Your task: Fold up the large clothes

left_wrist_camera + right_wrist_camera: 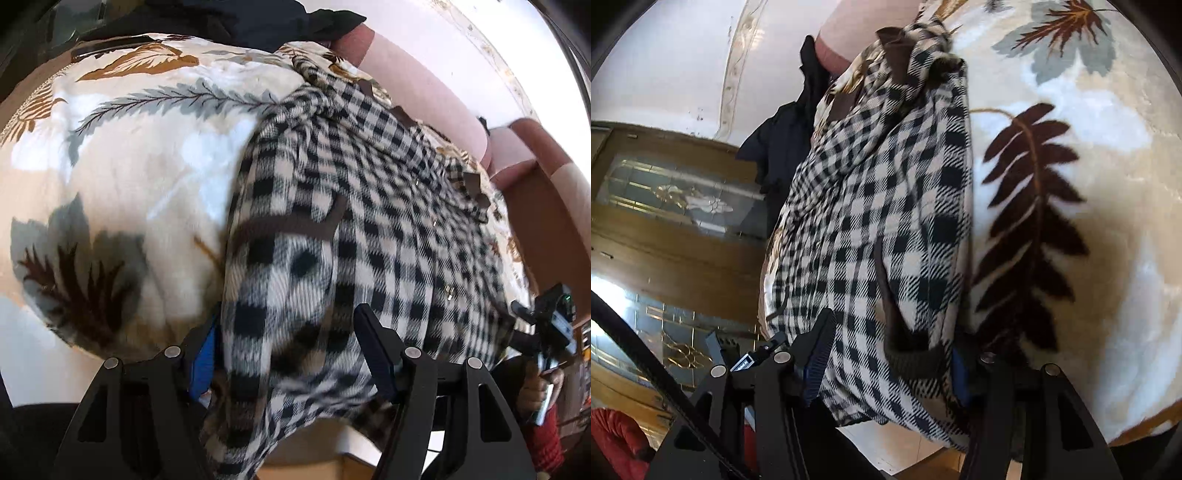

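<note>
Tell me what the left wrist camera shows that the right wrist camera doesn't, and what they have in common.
Only the left wrist view shows the other tool, the right tool, at its right edge, and the pink padded headboard cushions.

Only the right wrist view shows the wooden cabinet with decorated glass doors and a red knitted sleeve.

Both show the black-and-white checked flannel garment lying on the cream leaf-print fleece blanket, fabric sitting between each camera's own tool fingers, and a dark garment at the far end.

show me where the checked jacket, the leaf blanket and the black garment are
checked jacket [369, 221], left wrist view, middle of its body.
leaf blanket [147, 147], left wrist view, bare cream area.
black garment [783, 147], right wrist view, its hanging fold.
</note>
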